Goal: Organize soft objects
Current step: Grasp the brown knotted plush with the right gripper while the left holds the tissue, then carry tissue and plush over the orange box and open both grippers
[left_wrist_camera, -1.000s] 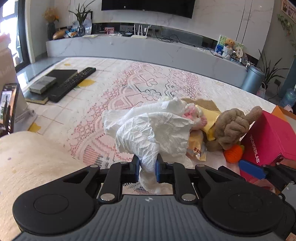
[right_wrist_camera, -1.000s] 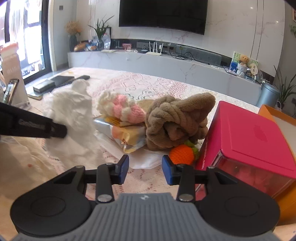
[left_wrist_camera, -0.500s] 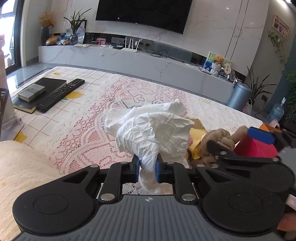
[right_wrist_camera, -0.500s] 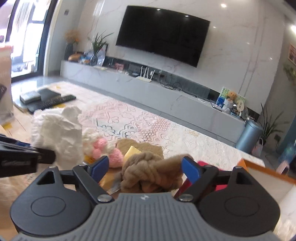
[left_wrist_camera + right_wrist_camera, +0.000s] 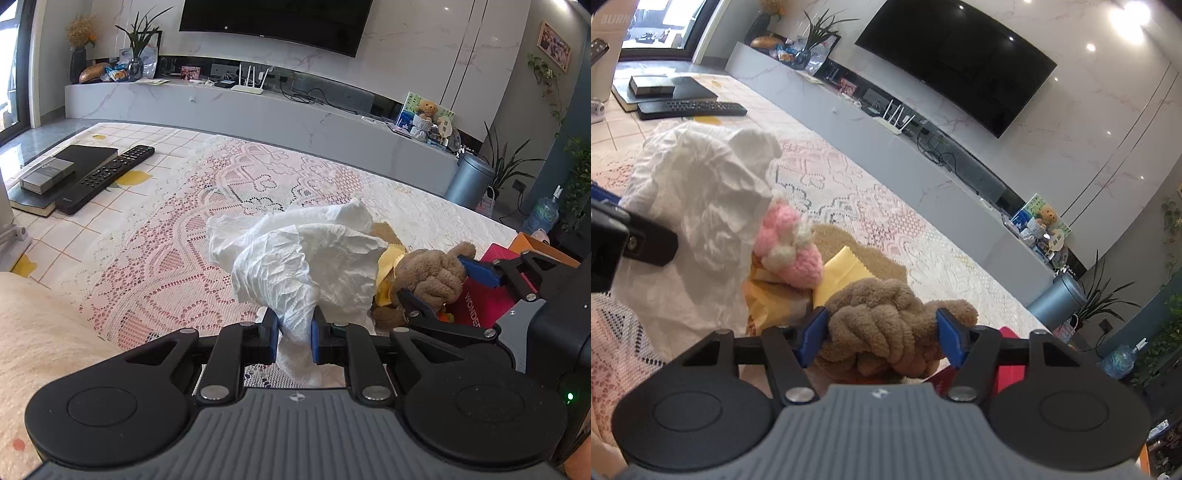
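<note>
My left gripper (image 5: 294, 339) is shut on a crumpled white bag (image 5: 303, 262) and holds its edge up; the bag also shows in the right wrist view (image 5: 698, 206). My right gripper (image 5: 882, 338) is open wide, its jaws on either side of a brown knotted plush (image 5: 886, 325), which also shows in the left wrist view (image 5: 428, 277). I cannot tell whether the pads touch it. A pink and white knitted toy (image 5: 790, 243) and a yellow packet (image 5: 842, 273) lie between the bag and the plush.
A red box (image 5: 491, 295) stands right of the plush, with an orange box (image 5: 546, 247) behind it. A remote (image 5: 107, 177), a black book and a grey box (image 5: 46, 177) lie at the far left on the lace cloth (image 5: 166, 258).
My right gripper has opened wider, risen and moved forward until its jaws stand around the brown plush. My left gripper still holds the white bag and has barely moved.
</note>
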A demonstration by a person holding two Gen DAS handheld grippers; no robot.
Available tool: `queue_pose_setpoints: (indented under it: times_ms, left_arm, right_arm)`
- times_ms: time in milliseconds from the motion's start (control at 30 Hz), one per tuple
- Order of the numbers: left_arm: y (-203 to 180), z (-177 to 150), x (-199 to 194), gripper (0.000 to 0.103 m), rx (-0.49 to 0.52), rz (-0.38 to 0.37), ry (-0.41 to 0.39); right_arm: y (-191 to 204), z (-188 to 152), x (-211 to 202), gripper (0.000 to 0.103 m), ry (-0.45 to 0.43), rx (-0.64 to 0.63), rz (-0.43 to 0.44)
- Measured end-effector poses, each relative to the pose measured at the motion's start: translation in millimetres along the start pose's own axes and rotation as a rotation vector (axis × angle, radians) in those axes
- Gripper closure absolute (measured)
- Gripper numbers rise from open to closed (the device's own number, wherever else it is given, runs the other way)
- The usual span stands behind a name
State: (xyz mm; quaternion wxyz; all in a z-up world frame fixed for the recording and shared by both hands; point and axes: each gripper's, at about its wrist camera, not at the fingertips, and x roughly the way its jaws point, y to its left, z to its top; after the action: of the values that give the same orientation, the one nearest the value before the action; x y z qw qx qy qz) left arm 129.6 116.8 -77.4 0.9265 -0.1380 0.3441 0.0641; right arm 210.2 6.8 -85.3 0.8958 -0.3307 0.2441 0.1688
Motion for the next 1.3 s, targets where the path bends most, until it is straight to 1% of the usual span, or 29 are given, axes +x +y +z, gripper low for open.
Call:
queue_pose_setpoints:
  times_ms: [33, 67, 100, 133, 233, 400, 600, 700, 800, 900, 1000, 1133, 1300]
  left_arm:
    - [0.1, 0.0, 0.3, 0.084, 0.002, -0.001, 0.001]
    - [0.0, -0.6, 0.3, 0.084, 0.004, -0.002, 0.002]
    - [-0.2, -0.9, 0.2, 0.085, 0.005, -0.002, 0.003]
    - [-0.4, -1.2, 0.0, 0.085, 0.008, -0.003, 0.003]
    - [-1.7, -2.1, -1.4, 0.085, 0.015, -0.003, 0.001]
    - [-3.6, -0.5, -7.8, 0.084, 0.025, -0.015, -0.007]
    - [-4.0, 4.5, -24.8, 0.085, 0.012, -0.022, -0.031]
    - [-4.8, 7.8, -37.2, 0.084, 0.000, -0.031, -0.053]
    - [-9.2, 11.1, -48.6, 0.085, -0.010, -0.051, -0.066]
    - [-18.3, 13.5, -60.1, 0.084, 0.002, -0.073, -0.088]
    - [-30.3, 17.9, -69.9, 0.084, 0.013, -0.113, -0.102]
    - [-53.6, 27.4, -78.3, 0.085, 0.026, -0.200, -0.100]
    - [-96.5, 41.5, -79.0, 0.084, 0.069, -0.329, -0.057]
  right_arm:
    - [1.2, -0.3, -1.1, 0.057, 0.005, -0.001, 0.006]
    - [1.2, 0.0, -1.7, 0.059, 0.010, -0.006, 0.010]
    - [2.3, 0.0, -3.2, 0.067, 0.011, -0.015, 0.012]
    - [2.2, 0.2, -4.5, 0.071, 0.013, -0.018, 0.014]
    - [-1.5, 0.4, -10.5, 0.076, 0.009, -0.006, 0.008]
    - [-14.6, 3.2, -30.2, 0.077, -0.027, 0.037, 0.000]
    - [-27.5, 9.5, -63.5, 0.077, -0.097, 0.078, -0.028]
    - [-39.6, 11.1, -87.5, 0.077, -0.153, 0.129, -0.036]
    - [-56.2, 10.5, -108.7, 0.077, -0.194, 0.203, -0.016]
    - [-75.1, 7.4, -128.5, 0.077, -0.231, 0.282, -0.001]
    - [-92.4, 2.3, -146.5, 0.077, -0.245, 0.335, 0.004]
    - [-115.9, -12.9, -167.0, 0.077, -0.252, 0.408, -0.004]
    - [-153.7, -37.2, -182.9, 0.076, -0.227, 0.445, -0.040]
